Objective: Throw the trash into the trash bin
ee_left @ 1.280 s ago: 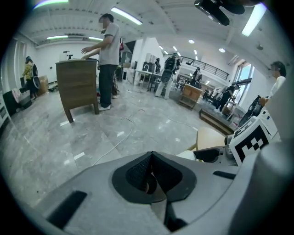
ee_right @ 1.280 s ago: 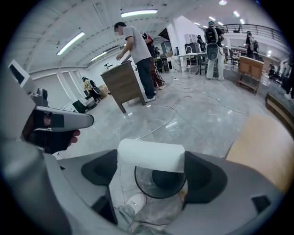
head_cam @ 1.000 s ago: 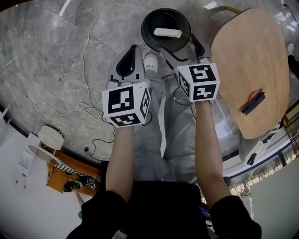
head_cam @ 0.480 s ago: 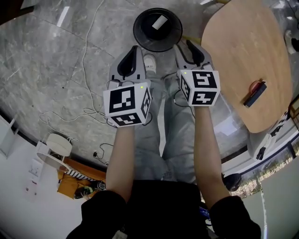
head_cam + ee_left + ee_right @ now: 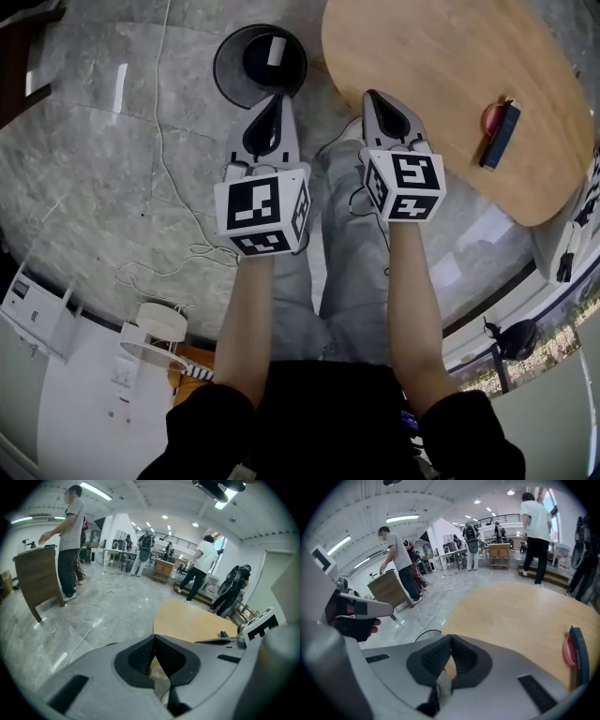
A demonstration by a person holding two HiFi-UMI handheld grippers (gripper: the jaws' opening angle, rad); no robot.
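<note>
head view, left to right. one black trash bin (image 5: 236, 70) stands on the grey floor at upper left, and one white piece of trash (image 5: 275, 51) lies inside it, clear of the rim: the task's thing already lies where the task wants it. next, the left gripper (image 5: 276, 97) is held over the floor just beside the bin, its jaws together with nothing between them, as its own view confirms. the right gripper (image 5: 371, 94) is held level with it at the near edge of one round wooden table (image 5: 431, 66); its jaws likewise meet, empty. far right, on the table, lie two small things touching each other: one red round piece (image 5: 489, 116) and one dark bar (image 5: 498, 137). whether these count as trash cannot be told; if not, nothing appears left to throw away. count: one bin, one piece in it, two grippers, one table, two things on it.
</note>
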